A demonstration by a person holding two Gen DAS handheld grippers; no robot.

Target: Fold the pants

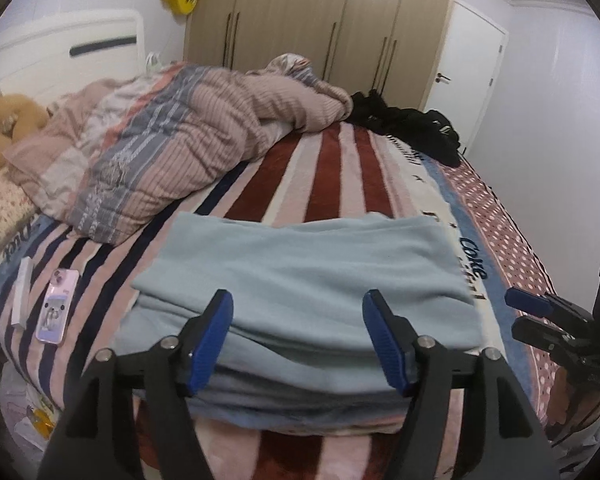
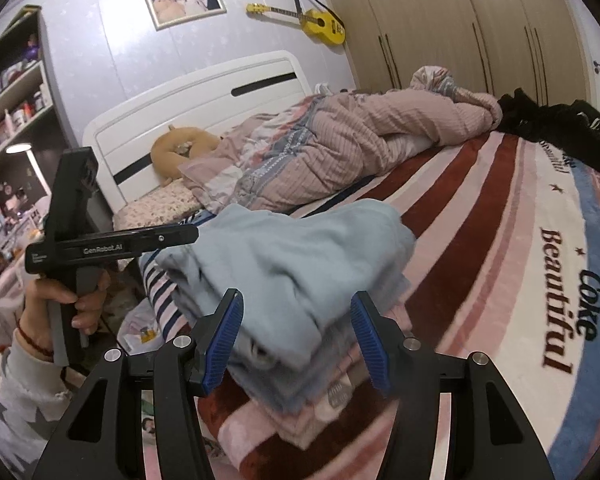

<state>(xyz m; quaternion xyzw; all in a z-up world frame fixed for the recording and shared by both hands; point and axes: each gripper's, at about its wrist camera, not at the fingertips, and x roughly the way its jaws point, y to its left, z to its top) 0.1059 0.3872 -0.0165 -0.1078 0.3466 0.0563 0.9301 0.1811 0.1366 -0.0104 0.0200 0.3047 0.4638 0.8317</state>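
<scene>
While both grippers stand clear of the cloth, the light blue pants (image 1: 300,280) lie folded into a thick flat bundle near the foot edge of the bed, resting on the striped blanket (image 1: 340,168). Left gripper (image 1: 298,332): jaws parted, blue pads on either side of the bundle's near edge, nothing pressed between them. Right gripper (image 2: 296,332): jaws parted, pads apart from the cloth, nothing held; in the left wrist view it shows at the right edge (image 1: 540,312). Left hand (image 2: 66,304): wrapped around the left gripper's handle, red cord at the wrist. Pink ribbed quilt (image 1: 188,144): heaped behind the pants. Black clothing (image 1: 412,124): piled at the far corner. Phone (image 1: 56,306) and white box (image 1: 22,292): side by side on the blanket, left of the pants. Yellow ukulele (image 2: 320,24): on the wall beside the wardrobe (image 1: 308,16)
</scene>
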